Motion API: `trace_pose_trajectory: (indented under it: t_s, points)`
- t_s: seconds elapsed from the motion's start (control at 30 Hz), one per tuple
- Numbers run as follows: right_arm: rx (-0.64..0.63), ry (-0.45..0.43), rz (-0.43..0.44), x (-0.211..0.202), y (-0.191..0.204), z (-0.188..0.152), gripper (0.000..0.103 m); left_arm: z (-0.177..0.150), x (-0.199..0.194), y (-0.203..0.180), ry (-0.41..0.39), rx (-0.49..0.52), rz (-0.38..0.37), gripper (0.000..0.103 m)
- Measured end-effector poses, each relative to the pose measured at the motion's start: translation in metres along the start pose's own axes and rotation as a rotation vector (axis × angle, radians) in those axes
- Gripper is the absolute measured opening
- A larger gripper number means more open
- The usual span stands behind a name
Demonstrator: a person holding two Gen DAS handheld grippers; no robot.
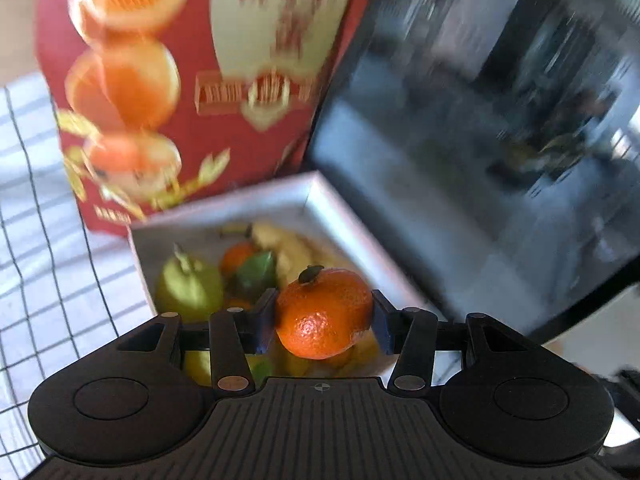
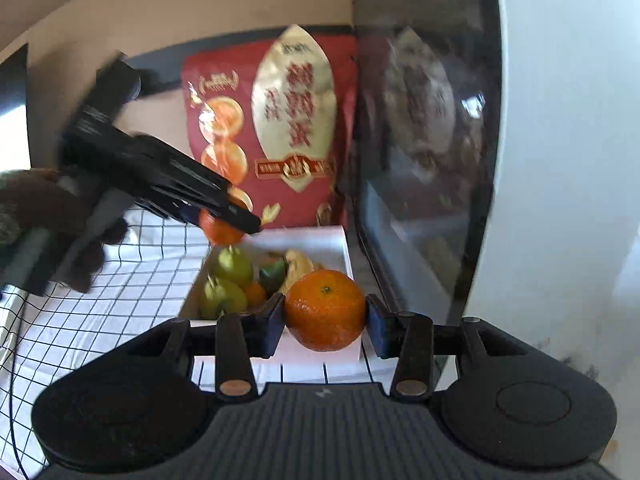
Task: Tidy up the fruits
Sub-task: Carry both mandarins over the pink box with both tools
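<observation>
Tangerines: 2, each clamped in a gripper, left (image 1: 324, 314), right (image 2: 326, 312) | white box (image 2: 344, 248) of fruit below | risk: collision above box.

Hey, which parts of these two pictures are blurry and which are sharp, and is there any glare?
Left wrist view: the left gripper and its tangerine are sharp; the red bag and dark glass door are streaked. Right wrist view: the right gripper and its tangerine are crisp; the left gripper is smeared, and the glass reflects the bag.
</observation>
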State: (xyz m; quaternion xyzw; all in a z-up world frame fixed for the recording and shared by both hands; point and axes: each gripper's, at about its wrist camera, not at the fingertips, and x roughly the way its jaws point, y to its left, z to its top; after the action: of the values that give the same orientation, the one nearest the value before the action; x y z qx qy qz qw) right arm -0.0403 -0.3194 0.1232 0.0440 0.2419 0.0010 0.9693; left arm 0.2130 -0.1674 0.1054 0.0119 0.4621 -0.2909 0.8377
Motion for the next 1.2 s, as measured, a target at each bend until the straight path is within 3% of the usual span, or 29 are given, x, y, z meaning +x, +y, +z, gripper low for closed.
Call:
trace_pose_trajectory:
  t_s: [0.17, 0.27, 0.6, 0.73, 0.87, 1.0, 1.2]
  points:
    - [0.034, 0.030, -0.011, 0.006, -0.002, -0.016, 0.042, -0.016, 0.034, -0.004, 0.100, 0.059, 0.030, 0.054]
    - [0.044, 0.052, -0.013, 0.013, -0.002, -0.022, 0.042, -0.019, 0.037, -0.003, 0.105, 0.085, 0.057, 0.054]
    - [0.025, 0.078, 0.013, 0.033, 0.005, -0.018, 0.042, -0.029, -0.017, 0.033, -0.101, -0.086, -0.023, 0.054]
    - [0.010, 0.106, 0.039, 0.052, 0.012, -0.011, 0.042, -0.018, -0.004, 0.027, -0.081, -0.092, 0.020, 0.054]
    - [0.005, 0.114, 0.079, 0.064, 0.019, -0.008, 0.042, -0.009, 0.014, 0.010, -0.041, -0.013, 0.041, 0.054]
    - [-0.004, 0.126, 0.074, 0.067, 0.024, -0.016, 0.042, 0.002, 0.040, 0.002, 0.011, 0.055, 0.121, 0.054]
    - [-0.008, 0.145, 0.051, 0.063, 0.024, -0.030, 0.042, 0.008, 0.055, 0.013, 0.092, -0.116, 0.143, 0.055]
